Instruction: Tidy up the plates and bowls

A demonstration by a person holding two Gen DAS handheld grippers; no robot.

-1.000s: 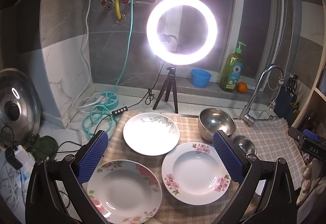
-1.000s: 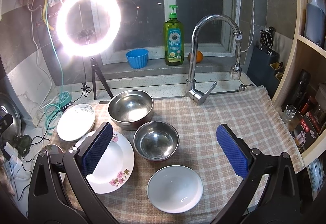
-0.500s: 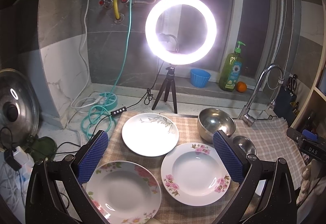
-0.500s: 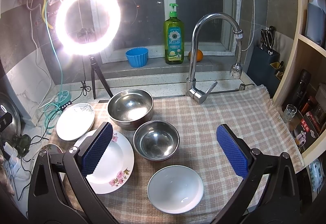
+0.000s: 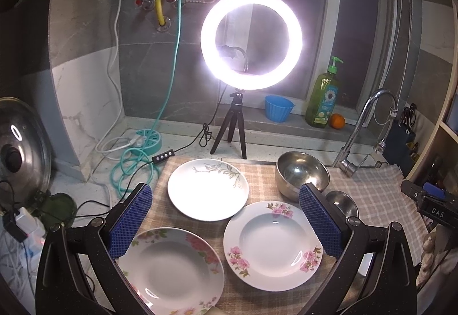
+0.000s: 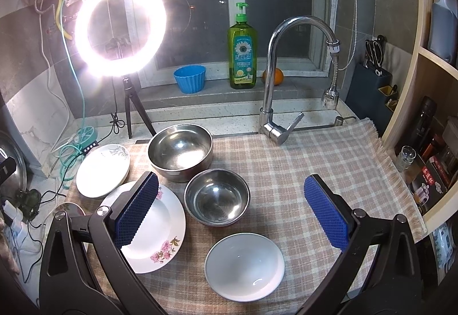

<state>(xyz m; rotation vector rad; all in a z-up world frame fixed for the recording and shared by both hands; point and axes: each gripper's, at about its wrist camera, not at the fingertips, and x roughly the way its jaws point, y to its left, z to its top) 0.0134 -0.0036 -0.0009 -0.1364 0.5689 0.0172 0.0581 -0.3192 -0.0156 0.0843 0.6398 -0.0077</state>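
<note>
Three plates lie on the checked cloth: a white plate with a green sprig at the back, a pink-flowered deep plate on the right, and a red-flowered plate nearest on the left. My left gripper hangs open above them, holding nothing. In the right wrist view sit a large steel bowl, a smaller steel bowl and a white bowl. My right gripper is open and empty over the smaller steel bowl and the white bowl.
A lit ring light on a tripod stands behind the plates, with cables and a teal power strip to its left. A tap rises at the back. A blue cup, soap bottle and orange sit on the sill. Shelves stand at the right.
Both views have shifted very slightly; the dishes have not moved and both grippers stay open.
</note>
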